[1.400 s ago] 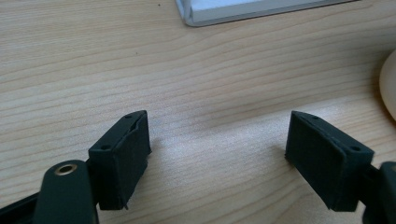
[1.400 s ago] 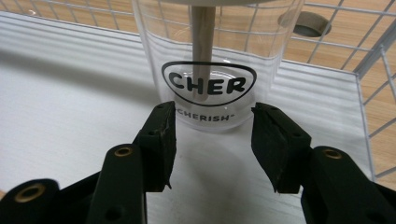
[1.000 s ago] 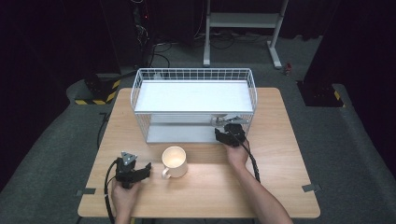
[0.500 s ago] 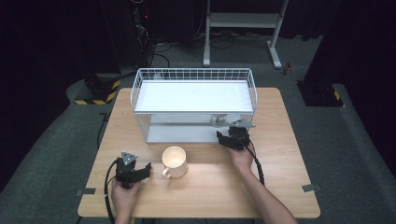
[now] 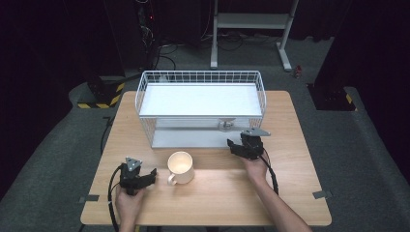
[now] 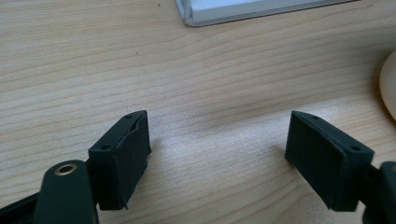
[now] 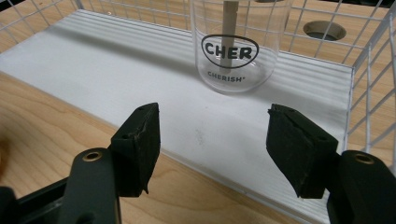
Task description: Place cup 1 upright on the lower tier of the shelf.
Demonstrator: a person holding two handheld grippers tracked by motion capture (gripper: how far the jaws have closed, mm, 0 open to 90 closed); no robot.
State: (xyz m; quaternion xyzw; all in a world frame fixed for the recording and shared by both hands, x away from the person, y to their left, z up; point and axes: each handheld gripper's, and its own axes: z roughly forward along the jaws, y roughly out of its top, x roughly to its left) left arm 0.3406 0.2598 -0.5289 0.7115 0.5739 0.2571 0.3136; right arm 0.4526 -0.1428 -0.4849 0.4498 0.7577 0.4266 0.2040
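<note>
A clear glass (image 7: 232, 46) printed "CHERISH" stands upright on the white lower shelf (image 7: 140, 70) of a wire rack (image 5: 200, 77). In the high view the glass (image 5: 225, 125) sits near the shelf's front right. My right gripper (image 7: 212, 149) is open just in front of the shelf edge, a short way from the glass, holding nothing; from above the right gripper (image 5: 240, 143) lies at the rack's front right. A cream mug (image 5: 180, 167) stands on the table. My left gripper (image 5: 151, 175) rests open to the mug's left, with bare wood between the jaws of the left gripper (image 6: 217, 154).
The rack takes up the back half of the wooden table (image 5: 290, 193). Its wire side wall (image 7: 373, 93) rises close to my right jaw. The mug's rim (image 6: 388, 84) shows at the right edge of the left gripper view. Dark floor and equipment surround the table.
My right gripper has drawn back a little from the rack's front, toward the person and slightly right. The left gripper and the mug have stayed put.
</note>
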